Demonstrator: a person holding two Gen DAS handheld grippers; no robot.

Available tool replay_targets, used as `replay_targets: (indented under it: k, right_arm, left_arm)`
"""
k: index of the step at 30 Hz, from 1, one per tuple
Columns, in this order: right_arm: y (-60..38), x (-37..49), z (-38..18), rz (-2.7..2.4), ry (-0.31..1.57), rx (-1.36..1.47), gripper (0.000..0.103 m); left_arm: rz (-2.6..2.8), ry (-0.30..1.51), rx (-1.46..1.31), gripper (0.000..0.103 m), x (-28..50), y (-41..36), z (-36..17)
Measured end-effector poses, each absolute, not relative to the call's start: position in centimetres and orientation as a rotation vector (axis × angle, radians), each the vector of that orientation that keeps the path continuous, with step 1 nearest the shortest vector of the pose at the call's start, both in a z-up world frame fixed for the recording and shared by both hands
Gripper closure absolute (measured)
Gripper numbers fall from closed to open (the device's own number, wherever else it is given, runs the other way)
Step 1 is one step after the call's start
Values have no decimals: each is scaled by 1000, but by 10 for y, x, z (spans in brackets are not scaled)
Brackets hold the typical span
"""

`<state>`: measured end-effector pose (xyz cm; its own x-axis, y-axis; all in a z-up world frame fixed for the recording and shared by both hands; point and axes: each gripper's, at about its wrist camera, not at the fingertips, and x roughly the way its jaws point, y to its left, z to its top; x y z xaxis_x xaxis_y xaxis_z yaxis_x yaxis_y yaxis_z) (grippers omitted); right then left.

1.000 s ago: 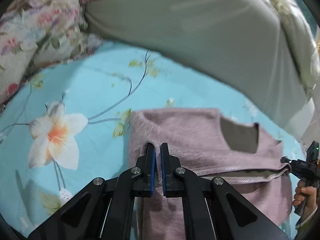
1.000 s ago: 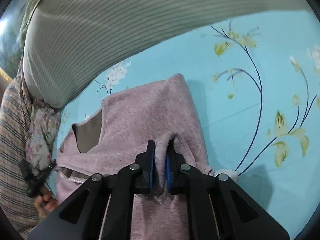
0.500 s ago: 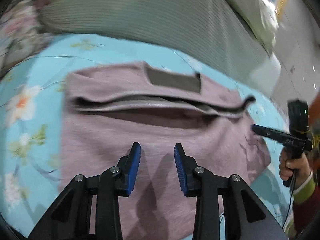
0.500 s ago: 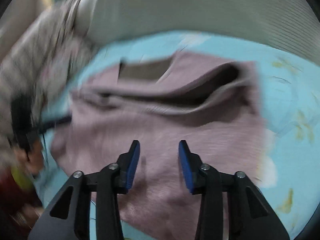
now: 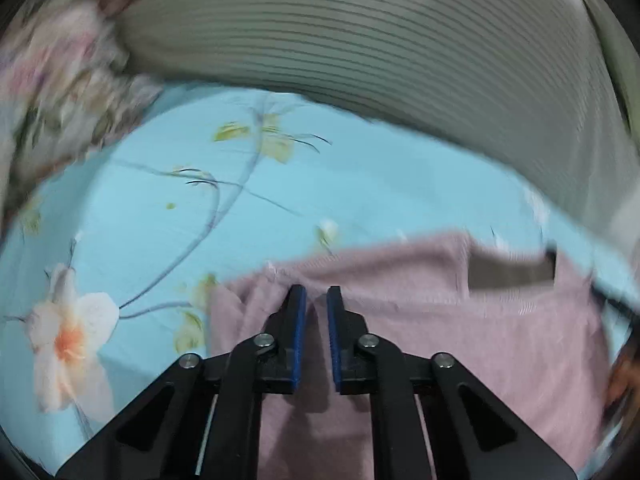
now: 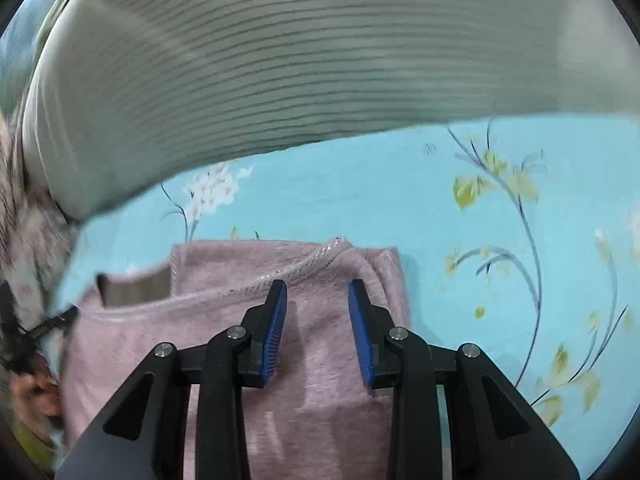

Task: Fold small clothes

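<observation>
The left gripper (image 5: 316,294) hovers low over the pink garment (image 5: 460,320), its blue-padded jaws narrowly parted with the garment's far left edge at their tips. Right of the gripper lies a grey patch (image 5: 510,274) on the garment. Ahead spreads the floral turquoise sheet (image 5: 280,200), then a ribbed grey cushion (image 5: 380,40).
</observation>
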<state>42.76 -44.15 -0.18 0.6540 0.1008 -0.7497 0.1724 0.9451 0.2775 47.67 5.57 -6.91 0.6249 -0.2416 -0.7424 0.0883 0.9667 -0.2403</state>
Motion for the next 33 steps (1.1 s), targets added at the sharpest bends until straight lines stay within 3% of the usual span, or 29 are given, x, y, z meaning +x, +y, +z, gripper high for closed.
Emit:
replay_targets:
  k: [4, 6, 8, 16, 20, 26, 33]
  right_arm:
    - [-428, 390, 11, 12, 844, 333, 68]
    - [-420, 362, 20, 43, 834, 332, 68]
    - [-412, 339, 22, 77, 840, 339, 68]
    - [-376, 262, 13, 180, 870, 431, 66]
    - [-364, 233, 2, 202, 878, 468, 65]
    - [-362, 202, 3, 199, 862, 504, 56]
    - [-361, 193, 8, 206, 857, 514, 56]
  left_arm:
    - [-150, 847, -188, 94, 459, 62, -57]
    - [-147, 826, -178, 88, 433, 64, -47]
    - [-172, 810, -218, 73, 397, 68, -38]
    - [-307, 812, -368, 61, 264, 66, -39]
    - [-341, 830, -445, 46, 211, 62, -51]
    - [-351, 888, -499, 44, 170, 60, -74]
    - [-324, 910, -606, 36, 178, 61, -96]
